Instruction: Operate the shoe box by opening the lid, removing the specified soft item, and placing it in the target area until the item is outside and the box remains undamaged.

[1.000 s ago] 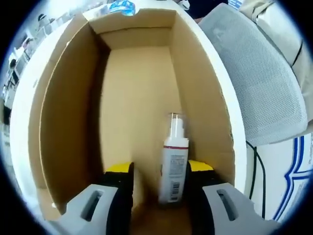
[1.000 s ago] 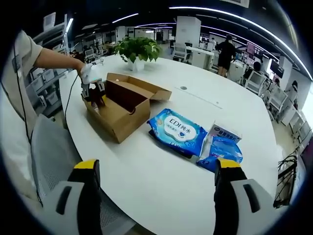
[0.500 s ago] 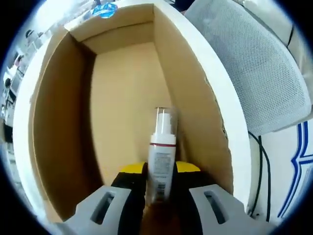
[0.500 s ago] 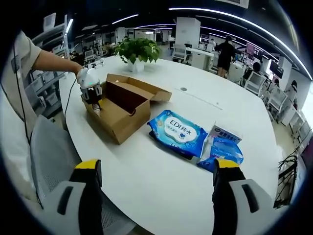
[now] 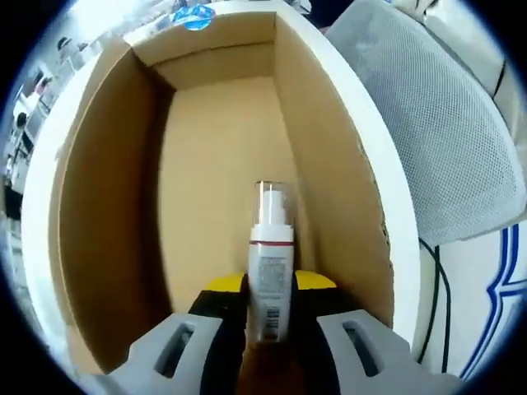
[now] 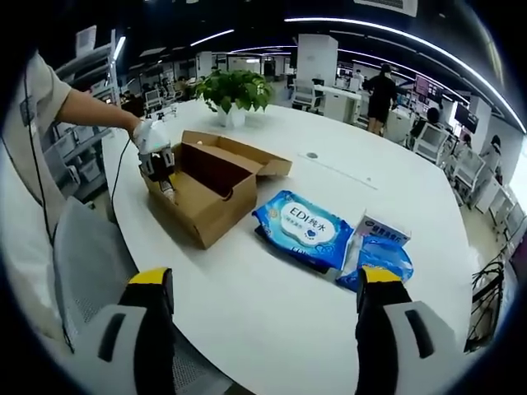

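the left gripper (image 5: 269, 284) is down inside the open shoe box (image 5: 107, 206), its yellow-tipped jaws closed snug on the lower body of a white spray bottle (image 5: 270, 271) that points along the box floor toward the far end, close to the right-hand wall. from the right gripper view you can see a gloved hand (image 6: 149, 136) holding that tool at the near end of the box on the white table (image 6: 272, 313), the lid flap folded back. the right gripper (image 6: 263, 329) hangs over the table edge with its jaws wide apart and nothing between them. to my eye the lift should go straight up and out, keeping the bottle off that cardboard wall so it doesn't scrape or tear it, and the grip kept firm but not crushing. the blue wet wipes pack (image 6: 306, 232) and a smaller blue packet (image 6: 380, 262) lie on the table well apart from the box
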Tool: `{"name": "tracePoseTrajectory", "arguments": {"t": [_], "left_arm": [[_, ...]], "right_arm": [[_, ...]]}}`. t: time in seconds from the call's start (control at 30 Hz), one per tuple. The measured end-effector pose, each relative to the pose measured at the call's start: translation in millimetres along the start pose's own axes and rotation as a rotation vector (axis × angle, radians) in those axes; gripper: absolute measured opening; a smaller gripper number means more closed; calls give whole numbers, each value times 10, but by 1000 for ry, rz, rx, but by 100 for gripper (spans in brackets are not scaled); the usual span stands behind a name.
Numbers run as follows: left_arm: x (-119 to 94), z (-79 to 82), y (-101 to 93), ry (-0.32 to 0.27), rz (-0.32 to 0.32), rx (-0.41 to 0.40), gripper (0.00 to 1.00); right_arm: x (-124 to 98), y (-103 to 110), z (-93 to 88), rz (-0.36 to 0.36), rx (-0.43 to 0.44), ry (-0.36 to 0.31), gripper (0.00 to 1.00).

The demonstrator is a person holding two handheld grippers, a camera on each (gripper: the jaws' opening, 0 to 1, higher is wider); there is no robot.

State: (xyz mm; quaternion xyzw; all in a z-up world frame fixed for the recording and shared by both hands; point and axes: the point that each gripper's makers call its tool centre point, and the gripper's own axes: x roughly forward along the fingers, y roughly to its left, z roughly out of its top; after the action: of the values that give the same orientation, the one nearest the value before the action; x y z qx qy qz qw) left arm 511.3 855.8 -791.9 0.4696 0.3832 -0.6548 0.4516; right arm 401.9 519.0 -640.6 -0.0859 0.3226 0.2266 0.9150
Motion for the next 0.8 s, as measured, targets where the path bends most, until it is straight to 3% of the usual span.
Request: {"name": "tracePoseTrajectory", "arguments": {"t": [0.17, 0.4, 0.8], "left_arm": [[-78, 77, 26, -29, 9, -61, 18], [-237, 237, 30, -56, 53, -61, 18], [-526, 581, 20, -160, 106, -73, 18]], "right_arm": [[-5, 54, 42, 18, -16, -25, 78], [23, 117, 150, 36, -32, -70, 78], [63, 254, 290, 81, -56, -120, 71]]}}
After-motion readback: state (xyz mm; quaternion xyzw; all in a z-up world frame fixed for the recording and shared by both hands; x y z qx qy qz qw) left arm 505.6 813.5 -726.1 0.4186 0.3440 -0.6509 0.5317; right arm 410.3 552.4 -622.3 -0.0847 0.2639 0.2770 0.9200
